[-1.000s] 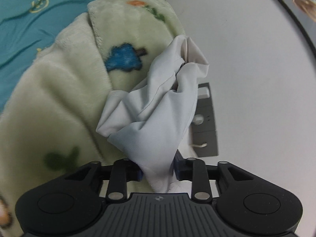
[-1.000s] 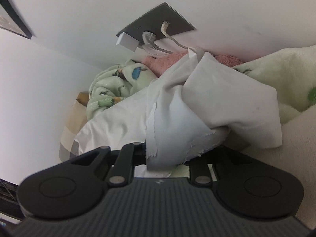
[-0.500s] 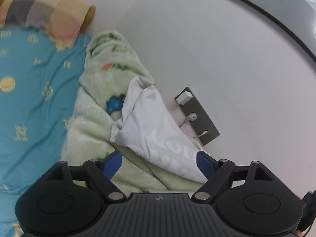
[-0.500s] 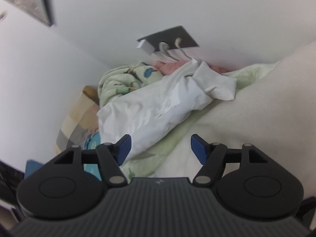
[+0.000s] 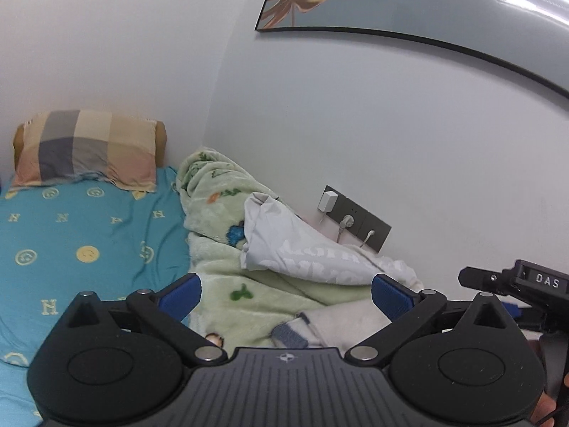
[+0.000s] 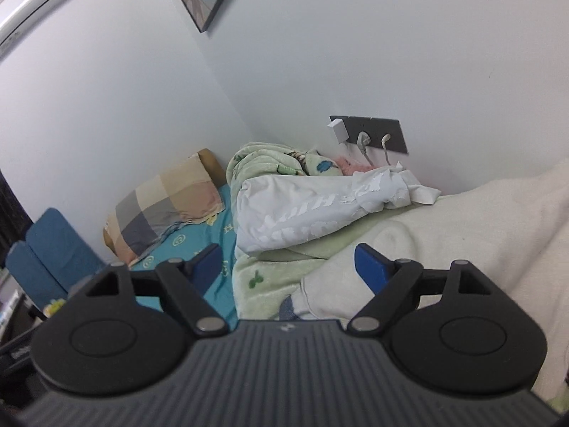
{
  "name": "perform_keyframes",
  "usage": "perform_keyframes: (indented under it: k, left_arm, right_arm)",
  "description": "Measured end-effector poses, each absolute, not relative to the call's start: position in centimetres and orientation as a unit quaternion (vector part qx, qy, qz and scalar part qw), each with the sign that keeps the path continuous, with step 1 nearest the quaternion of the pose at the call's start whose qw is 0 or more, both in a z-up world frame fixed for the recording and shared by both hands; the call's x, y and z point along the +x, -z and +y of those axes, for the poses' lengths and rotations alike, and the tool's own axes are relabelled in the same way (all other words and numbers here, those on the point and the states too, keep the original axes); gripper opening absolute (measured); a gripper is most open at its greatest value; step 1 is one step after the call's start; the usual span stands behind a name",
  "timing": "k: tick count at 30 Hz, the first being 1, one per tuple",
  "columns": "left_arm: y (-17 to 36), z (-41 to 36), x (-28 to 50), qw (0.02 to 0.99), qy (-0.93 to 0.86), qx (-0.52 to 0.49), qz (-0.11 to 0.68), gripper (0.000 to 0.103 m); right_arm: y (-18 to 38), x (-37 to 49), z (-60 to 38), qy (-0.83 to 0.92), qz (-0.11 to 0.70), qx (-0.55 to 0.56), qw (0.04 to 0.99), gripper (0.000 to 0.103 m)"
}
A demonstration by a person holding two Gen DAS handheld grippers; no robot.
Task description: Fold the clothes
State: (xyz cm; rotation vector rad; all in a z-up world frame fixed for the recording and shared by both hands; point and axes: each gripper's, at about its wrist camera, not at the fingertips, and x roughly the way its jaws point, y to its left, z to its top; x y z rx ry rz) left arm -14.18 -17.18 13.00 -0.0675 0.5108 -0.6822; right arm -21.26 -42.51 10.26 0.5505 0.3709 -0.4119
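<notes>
A white garment with pale lettering lies bunched on a green fleece blanket against the wall. My left gripper hangs well back from it, jaws still opening, nothing between the blue pads. My right gripper is likewise drawn back and above the bed, jaws still opening with only air between them. The right gripper's black body pokes into the left wrist view at the right edge.
A checked pillow sits at the head of a turquoise sheet. A grey socket panel with plugs is on the wall behind the garment. A cream blanket fills the right. A framed picture hangs above.
Both grippers let go of the white garment, opened wide and pulled back and up. The garment dropped onto the green blanket and now looks small and far.
</notes>
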Motion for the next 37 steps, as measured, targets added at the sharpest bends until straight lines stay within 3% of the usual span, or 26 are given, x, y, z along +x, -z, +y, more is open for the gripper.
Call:
perform_keyframes:
  k: [13,37]
  left_arm:
    - [-10.5,-14.2,-21.7,0.934,0.301,0.021,0.192,0.103]
    - [-9.7,-13.6,-23.2,0.94,0.286,0.039,0.184,0.103]
  right_arm:
    - [-8.2,-25.3,-36.2,0.231,0.159,0.146,0.949,0.083]
    - [-7.8,-26.0,-34.3,0.239,0.155,0.124,0.951,0.083]
